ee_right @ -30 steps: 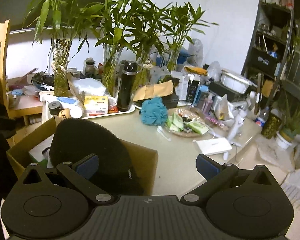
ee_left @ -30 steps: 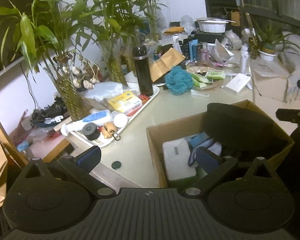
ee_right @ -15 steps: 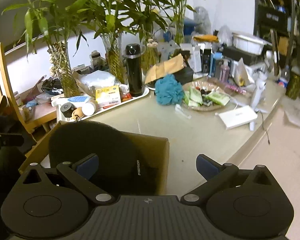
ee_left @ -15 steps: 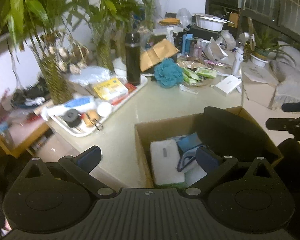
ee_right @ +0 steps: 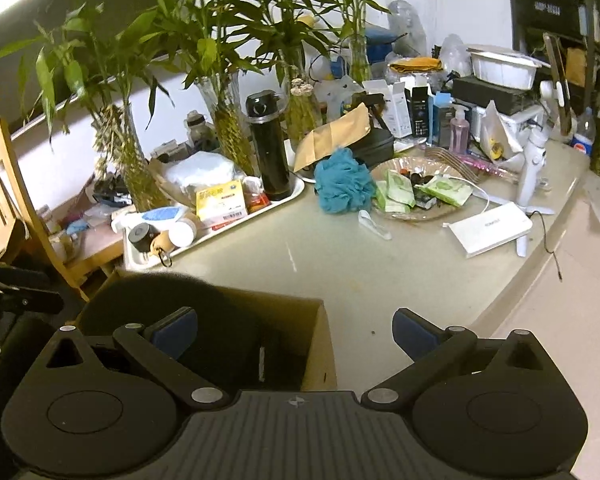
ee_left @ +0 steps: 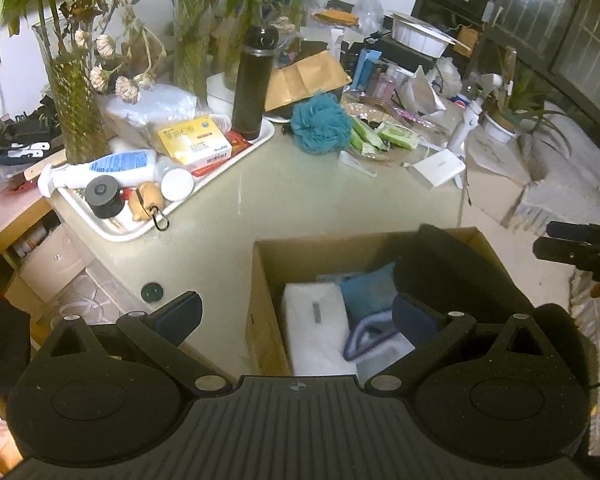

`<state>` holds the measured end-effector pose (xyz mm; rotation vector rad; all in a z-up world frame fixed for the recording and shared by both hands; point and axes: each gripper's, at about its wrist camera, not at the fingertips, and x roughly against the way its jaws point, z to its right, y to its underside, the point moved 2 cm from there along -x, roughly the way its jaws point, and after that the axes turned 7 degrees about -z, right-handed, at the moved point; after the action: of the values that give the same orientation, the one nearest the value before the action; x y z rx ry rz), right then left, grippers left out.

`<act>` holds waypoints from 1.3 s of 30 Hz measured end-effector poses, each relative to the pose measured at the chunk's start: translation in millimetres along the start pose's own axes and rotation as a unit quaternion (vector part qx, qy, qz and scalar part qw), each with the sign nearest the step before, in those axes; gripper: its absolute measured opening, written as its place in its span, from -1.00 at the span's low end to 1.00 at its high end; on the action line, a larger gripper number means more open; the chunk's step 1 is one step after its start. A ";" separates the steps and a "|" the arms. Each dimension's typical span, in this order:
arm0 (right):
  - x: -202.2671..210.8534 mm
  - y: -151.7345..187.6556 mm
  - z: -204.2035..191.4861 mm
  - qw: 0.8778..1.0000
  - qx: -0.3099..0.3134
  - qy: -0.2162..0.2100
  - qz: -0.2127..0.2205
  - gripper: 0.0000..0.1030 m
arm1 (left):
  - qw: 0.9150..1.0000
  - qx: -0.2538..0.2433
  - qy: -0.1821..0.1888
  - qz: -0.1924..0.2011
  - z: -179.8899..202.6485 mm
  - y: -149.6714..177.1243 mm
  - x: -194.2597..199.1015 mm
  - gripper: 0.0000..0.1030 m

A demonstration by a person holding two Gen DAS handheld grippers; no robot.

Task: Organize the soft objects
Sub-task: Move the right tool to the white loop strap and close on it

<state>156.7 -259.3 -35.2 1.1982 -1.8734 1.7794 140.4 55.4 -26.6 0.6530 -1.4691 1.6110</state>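
Cardboard box (ee_left: 266, 280) on tabletop (ee_left: 300, 200) holds white pack (ee_left: 316, 328), blue cloth (ee_left: 370, 300), black cushion (ee_left: 452, 272). Left tongs (ee_left: 296, 316) and right tongs (ee_right: 296, 328) spread, empty.

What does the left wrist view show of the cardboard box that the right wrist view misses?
Only the left wrist view looks into the cardboard box: a white pack, a blue cloth and a white-and-blue strap. Only the right wrist view shows the wooden chair and the box's outer wall. Both show the black soft item draped over the box edge, the teal bath pouf, the black flask on the white tray, and both hand-held grippers open and empty.
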 end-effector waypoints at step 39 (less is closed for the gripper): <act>-118.8 -38.6 85.0 0.996 -0.020 0.084 -0.007 1.00 | 0.993 -0.085 -0.029 0.074 -38.8 -84.7 -72.6 1.00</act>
<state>284.7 -290.9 -109.0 1.0115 -1.7905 1.7682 255.2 72.8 -48.2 0.5080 -1.7097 1.5672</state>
